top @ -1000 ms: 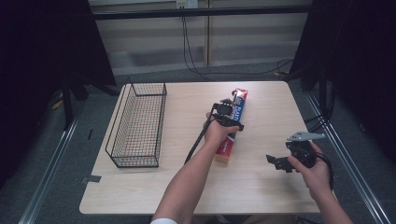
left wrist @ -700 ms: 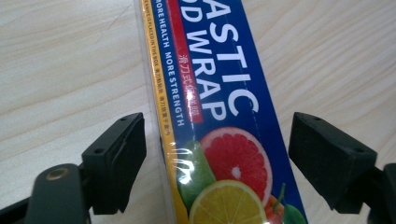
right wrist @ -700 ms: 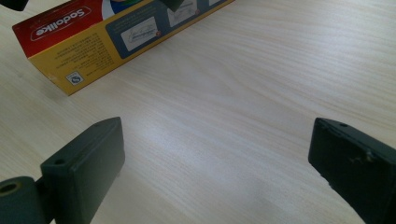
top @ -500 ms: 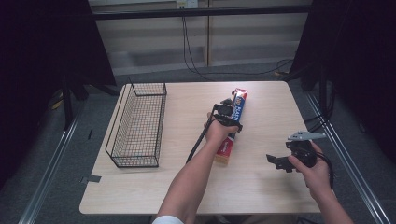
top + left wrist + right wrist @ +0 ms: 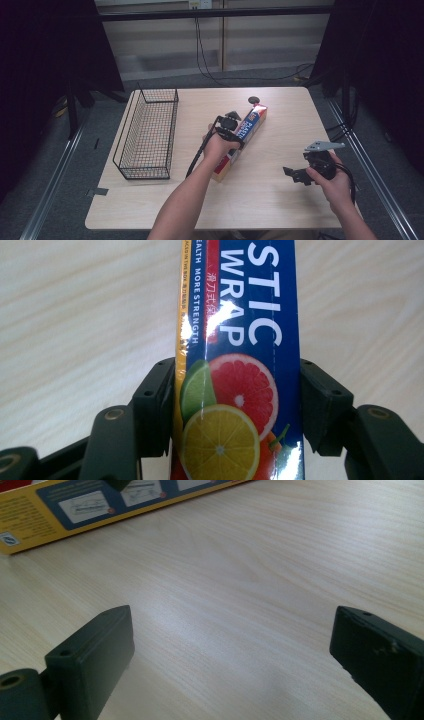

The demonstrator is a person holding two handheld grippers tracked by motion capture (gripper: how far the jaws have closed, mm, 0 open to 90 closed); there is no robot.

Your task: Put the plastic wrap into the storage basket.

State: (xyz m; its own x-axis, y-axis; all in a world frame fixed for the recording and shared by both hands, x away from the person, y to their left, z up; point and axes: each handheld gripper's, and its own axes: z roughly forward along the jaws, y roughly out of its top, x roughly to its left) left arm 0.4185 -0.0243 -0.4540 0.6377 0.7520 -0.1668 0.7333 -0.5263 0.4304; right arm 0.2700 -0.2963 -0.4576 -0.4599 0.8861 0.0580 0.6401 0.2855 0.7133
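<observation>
At the centre of the high view, the left hand-held gripper (image 5: 231,125) is set down over a long plastic wrap box (image 5: 242,137). In the left gripper view, its two black jaws straddle the box (image 5: 240,340), one against each long side, clamping it just where citrus slices are printed. The box lies flat on the pale wooden tabletop (image 5: 280,200), running diagonally from centre toward the upper right of the frame. At lower right of the high view, the right hand-held gripper (image 5: 300,175) is held low over bare wood, well apart from the box; in the right gripper view its jaws stand wide apart with nothing between them. A black wire basket (image 5: 150,132) stands at the left of the tabletop.
</observation>
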